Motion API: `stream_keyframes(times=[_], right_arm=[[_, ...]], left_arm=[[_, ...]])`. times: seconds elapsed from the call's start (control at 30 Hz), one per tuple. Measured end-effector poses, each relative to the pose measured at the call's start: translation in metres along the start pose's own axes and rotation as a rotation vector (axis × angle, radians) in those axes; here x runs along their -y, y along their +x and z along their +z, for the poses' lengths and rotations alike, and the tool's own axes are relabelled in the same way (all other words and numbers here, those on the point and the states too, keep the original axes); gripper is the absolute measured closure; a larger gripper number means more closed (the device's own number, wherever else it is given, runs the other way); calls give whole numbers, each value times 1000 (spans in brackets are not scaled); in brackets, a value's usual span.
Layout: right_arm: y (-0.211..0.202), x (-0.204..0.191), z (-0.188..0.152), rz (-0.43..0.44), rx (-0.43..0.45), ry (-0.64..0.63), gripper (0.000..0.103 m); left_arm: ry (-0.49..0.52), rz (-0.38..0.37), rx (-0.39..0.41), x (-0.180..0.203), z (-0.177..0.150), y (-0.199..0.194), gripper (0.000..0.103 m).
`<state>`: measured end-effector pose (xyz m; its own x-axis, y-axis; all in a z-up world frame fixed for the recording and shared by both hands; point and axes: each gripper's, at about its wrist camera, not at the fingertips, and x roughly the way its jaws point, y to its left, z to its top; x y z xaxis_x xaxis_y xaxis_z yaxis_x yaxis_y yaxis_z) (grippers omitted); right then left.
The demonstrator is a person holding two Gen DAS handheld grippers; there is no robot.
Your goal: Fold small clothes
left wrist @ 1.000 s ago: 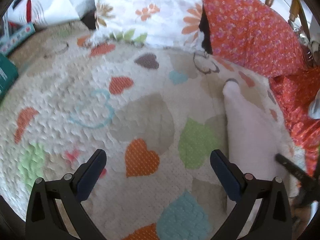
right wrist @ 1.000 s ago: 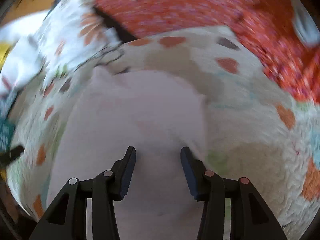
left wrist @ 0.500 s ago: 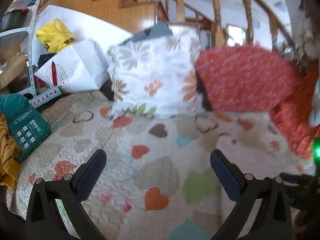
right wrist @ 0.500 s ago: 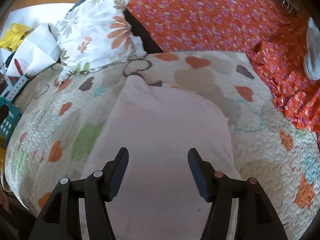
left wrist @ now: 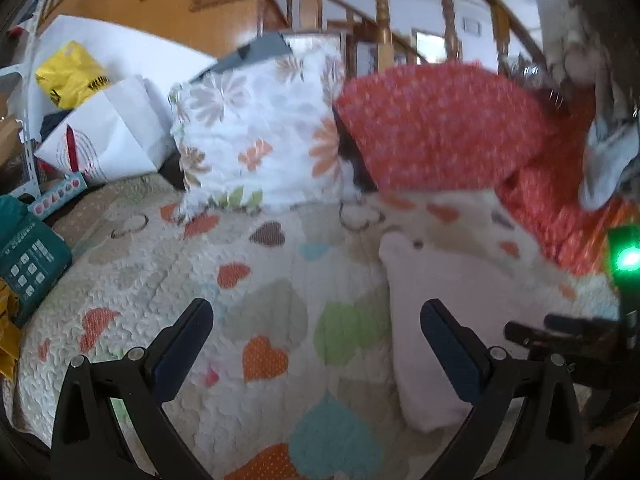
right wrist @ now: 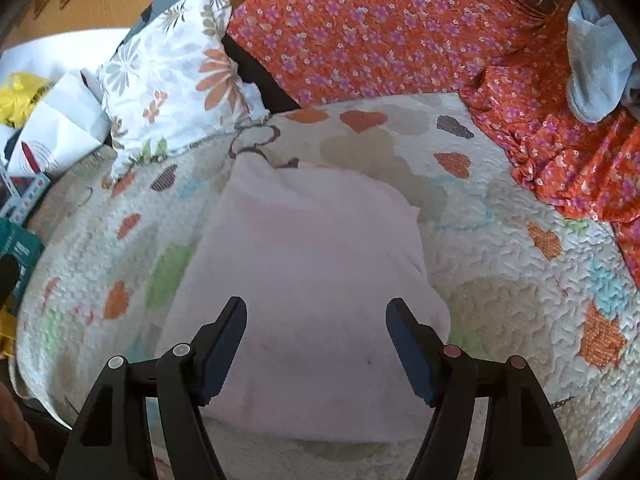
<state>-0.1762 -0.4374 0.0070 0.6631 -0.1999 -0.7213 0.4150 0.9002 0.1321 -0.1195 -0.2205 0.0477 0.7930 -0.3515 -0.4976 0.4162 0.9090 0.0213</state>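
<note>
Quilt (right wrist: 520, 248), cream with coloured hearts, covers the bed and carries all items below; orange floral blanket (right wrist: 400, 28) banked along the quilt's far edge and down its right side; white floral pillow (right wrist: 172, 88) propped at the far left corner, just beside the blanket; pink folded garment (right wrist: 312, 280) lies flat on the quilt, reaching from the near edge toward the middle, its far corner pointing at the pillow; in the left wrist view the same garment (left wrist: 452, 292) sits to the right on the quilt (left wrist: 240, 280); white paper bag (left wrist: 108, 136) and teal box (left wrist: 28, 256) stand off the quilt's left edge; grey cloth (right wrist: 596, 64) rests on the blanket at far right; right tongs (right wrist: 316, 328) set wide, above the garment's near part, holding nothing; left tongs (left wrist: 316, 332) set wide over bare quilt, right finger overlapping the garment's left edge, holding nothing
</note>
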Motion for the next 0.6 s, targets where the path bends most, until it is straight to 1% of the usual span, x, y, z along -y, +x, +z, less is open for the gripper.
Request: stream_keyframes(times=[0.13, 0.23, 0.3, 0.4, 0.6], right_arm=[[8, -4, -4, -18, -15, -35, 26], [16, -7, -5, -11, -41, -41, 26], [22, -10, -7, -5, -59, -48, 26], [29, -16, -9, -8, -76, -70, 25], [33, -27, -14, -20, -87, -113, 23]], left_arm=[[11, 34, -126, -3, -14, 26, 0], [29, 59, -187, -6, -23, 39, 0], [42, 81, -218, -7, -28, 47, 0], [47, 86, -256, -8, -33, 54, 0], [29, 64, -303, -9, -37, 61, 0]])
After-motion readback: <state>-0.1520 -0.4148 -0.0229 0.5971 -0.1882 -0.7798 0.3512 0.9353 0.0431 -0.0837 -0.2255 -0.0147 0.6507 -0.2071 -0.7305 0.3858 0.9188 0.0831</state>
